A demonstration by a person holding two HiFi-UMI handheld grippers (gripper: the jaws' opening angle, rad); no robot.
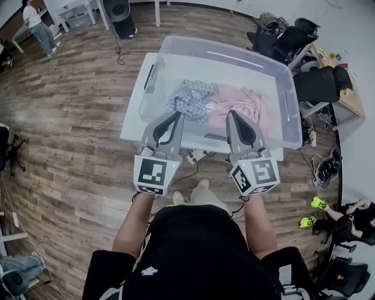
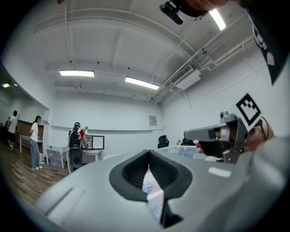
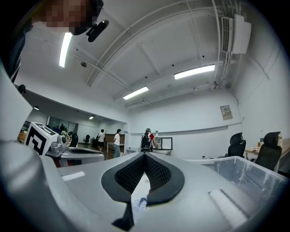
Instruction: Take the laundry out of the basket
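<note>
A clear plastic basket [image 1: 291,88] stands on a white table [image 1: 136,117]. Inside it lie a blue plaid garment [image 1: 190,98] and a pink garment [image 1: 246,104]. My left gripper [image 1: 177,115] is level at the basket's near wall, in front of the plaid garment, jaws shut and empty. Beside it, my right gripper [image 1: 231,113] is also shut and empty, in front of the pink garment. The left gripper view shows the closed jaws [image 2: 148,152] and the right gripper [image 2: 213,132] alongside. In the right gripper view the closed jaws [image 3: 144,155] sit left of the basket's wall [image 3: 247,174].
Black office chairs [image 1: 319,82] and a desk crowd the right of the table. Cables [image 1: 193,158] lie on the wood floor under the table's near edge. A person [image 1: 38,26] stands far left by white tables; a black speaker [image 1: 120,14] stands behind the basket.
</note>
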